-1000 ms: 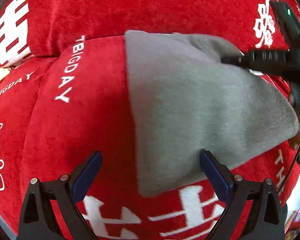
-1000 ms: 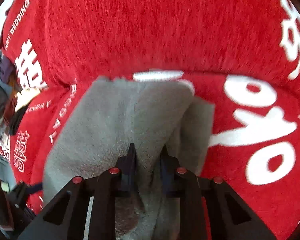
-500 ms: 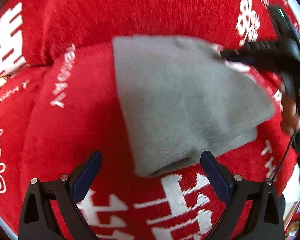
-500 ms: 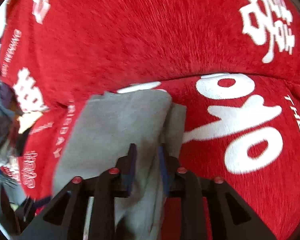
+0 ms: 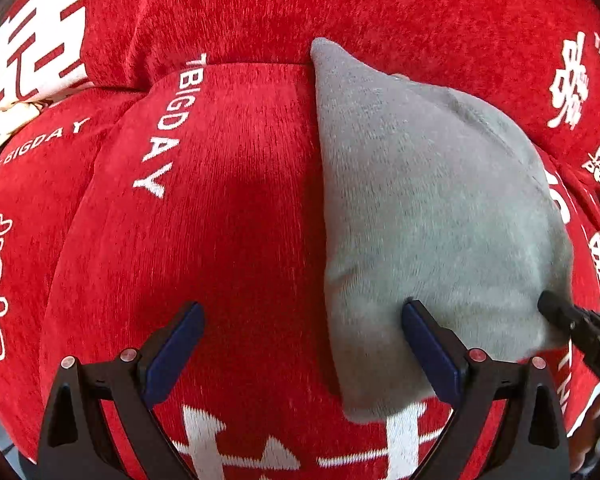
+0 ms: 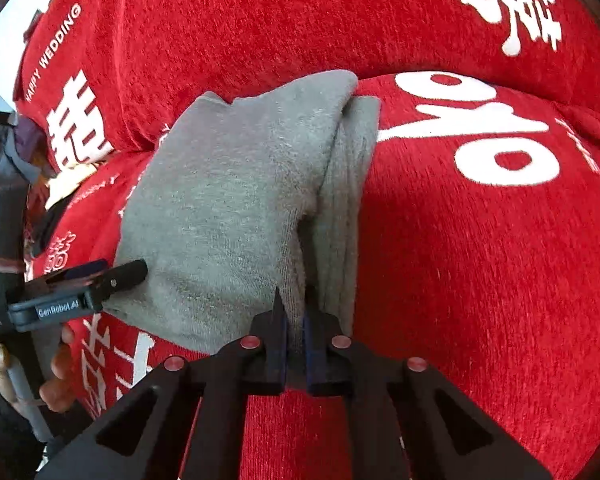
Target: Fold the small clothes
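Pinching the grey sock near its cuff, the right gripper is holding firm; the left gripper, jaws wide, should be straddling the sock's near edge on the red sofa cover.

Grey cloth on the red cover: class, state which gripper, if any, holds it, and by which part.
The right gripper is shut on the grey cloth at its near edge, beside the fold. The left gripper is open, holding nothing.

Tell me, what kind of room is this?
Probably a living room at home: the grey cloth lies on a plump seat cushion meeting a backrest, like a sofa, under a red cover printed with wedding words.
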